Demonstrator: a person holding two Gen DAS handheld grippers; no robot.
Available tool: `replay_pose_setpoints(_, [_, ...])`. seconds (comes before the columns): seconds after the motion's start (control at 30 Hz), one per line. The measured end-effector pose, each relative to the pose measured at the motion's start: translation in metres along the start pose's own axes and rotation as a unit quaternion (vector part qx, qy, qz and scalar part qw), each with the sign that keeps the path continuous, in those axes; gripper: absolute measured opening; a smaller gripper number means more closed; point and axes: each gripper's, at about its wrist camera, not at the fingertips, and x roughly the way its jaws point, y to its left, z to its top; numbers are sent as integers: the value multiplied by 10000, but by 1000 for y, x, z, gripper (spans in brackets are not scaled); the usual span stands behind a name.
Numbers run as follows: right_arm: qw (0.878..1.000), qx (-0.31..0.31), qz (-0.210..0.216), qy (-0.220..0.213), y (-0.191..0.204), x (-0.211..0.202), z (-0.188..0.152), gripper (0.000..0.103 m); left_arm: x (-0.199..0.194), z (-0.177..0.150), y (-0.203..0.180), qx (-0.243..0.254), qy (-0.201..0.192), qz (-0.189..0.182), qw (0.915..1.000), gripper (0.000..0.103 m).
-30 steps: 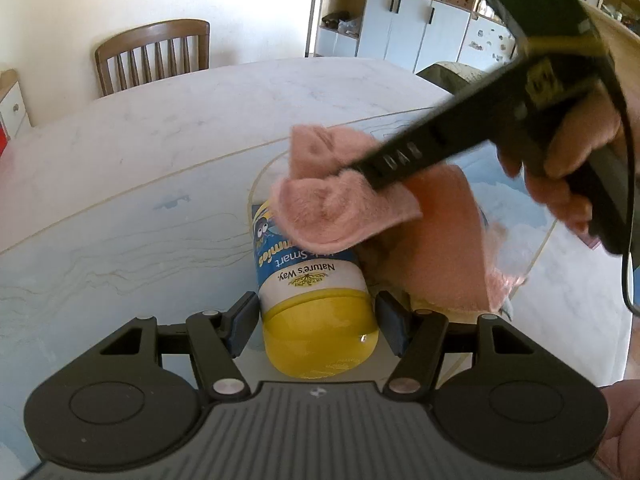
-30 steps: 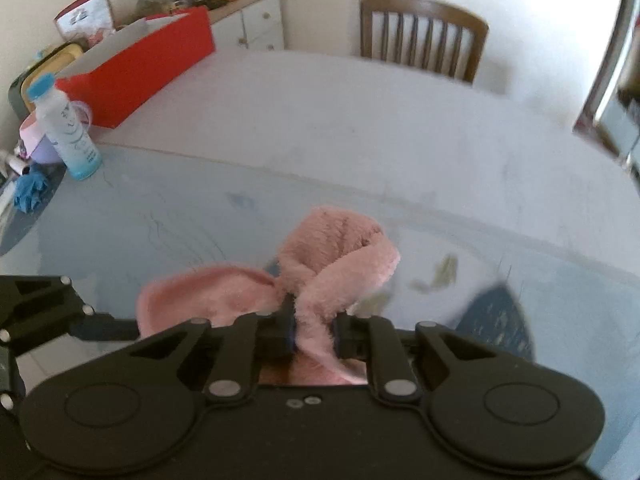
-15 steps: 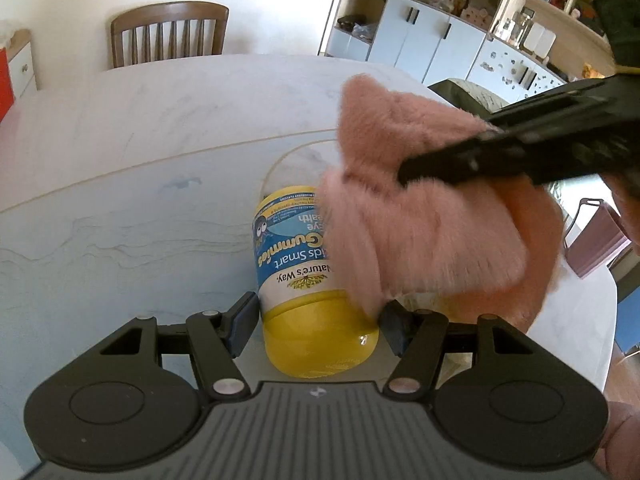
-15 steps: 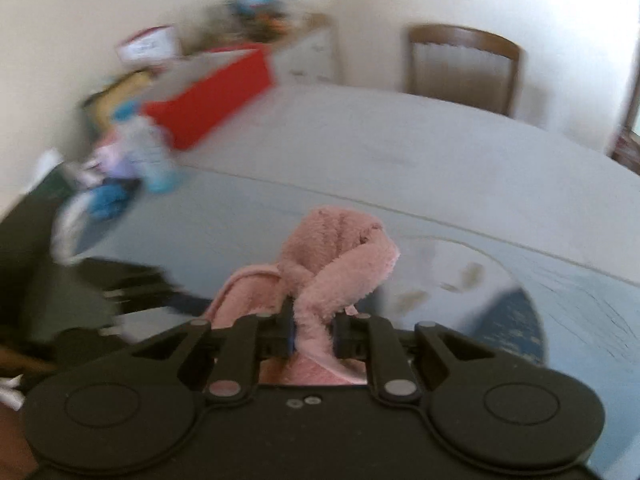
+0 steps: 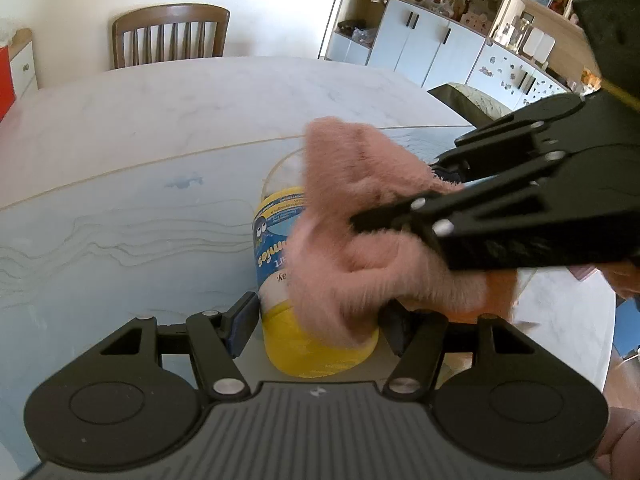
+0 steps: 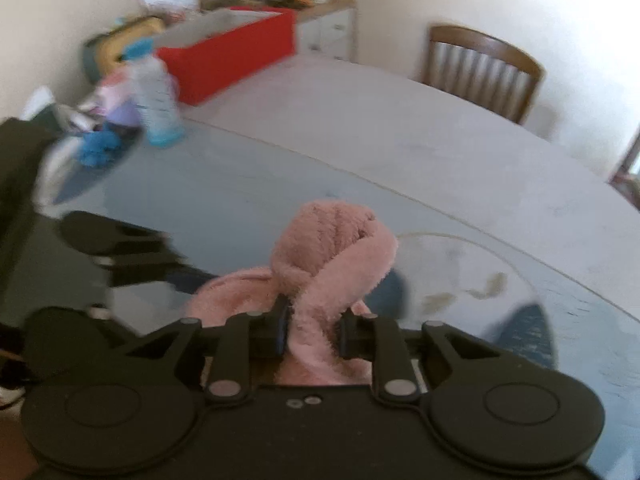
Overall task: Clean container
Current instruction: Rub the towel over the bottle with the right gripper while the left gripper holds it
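A yellow gummies container [image 5: 280, 256] with a blue and white label lies on its side, lid end towards the camera, held between the fingers of my left gripper [image 5: 316, 320]. A pink fluffy cloth [image 5: 360, 216] covers the container's right side and top. My right gripper [image 5: 384, 220] comes in from the right and is shut on that cloth. In the right wrist view the cloth [image 6: 332, 256] bulges out from between the right gripper's [image 6: 312, 332] fingers, and the left gripper [image 6: 120, 248] shows blurred at the left. The container is hidden there.
The marble table [image 5: 160, 128] has a glass top sheet over its near part. A wooden chair [image 5: 170, 34] stands at the far edge. A white bottle [image 6: 156, 96], a red box [image 6: 228, 48] and a blue cloth [image 6: 96, 148] sit on the table's left side.
The right gripper has carried the pink cloth down over the container's side, towards its lid end. It now hides more of the label. The left gripper still holds the container.
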Motion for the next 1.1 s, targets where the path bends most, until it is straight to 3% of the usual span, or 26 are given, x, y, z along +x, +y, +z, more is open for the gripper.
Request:
replay_pose_setpoints(0.07, [9991,155,-265,305,-13,14,-6,16,-1,-2,0,2,-9,-14,10000,64])
replay_pose_setpoints(0.13, [9979,310,-184,537,-22,27,-16,16,-2,-3,0,34,-14,-25,10000,64])
replay_pose_setpoints(0.27, [9982,256,-235,493,-27,21,-16,15,-3,-5,-1,45,-21,-35,10000,64])
replay_pose_setpoints(0.4, [9989,351,-316,79,-33,-5,-1,15,-3,-4,-1,37,-24,-36,10000,63])
replay_pose_setpoints(0.5, [9993,326,97,-182,-30,-22,10,15,-2,-3,-2,63,-34,-29,10000,64])
replay_pose_setpoints(0.67, [9970,-67,754,-163,2,-18,18,15,-3,-3,-7,145,-34,19,9999,64])
replay_pose_setpoints(0.77, [9970,-538,552,-116,14,-5,20,15,-3,-3,-10,212,-12,56,9998,63])
replay_pose_setpoints(0.87, [9982,-386,433,-150,0,4,26,15,-3,-2,-11,230,-15,70,9997,63])
replay_pose_setpoints(1.1, [9992,-177,-358,78,-33,26,30,15,-5,-1,-16,346,-19,111,9993,63])
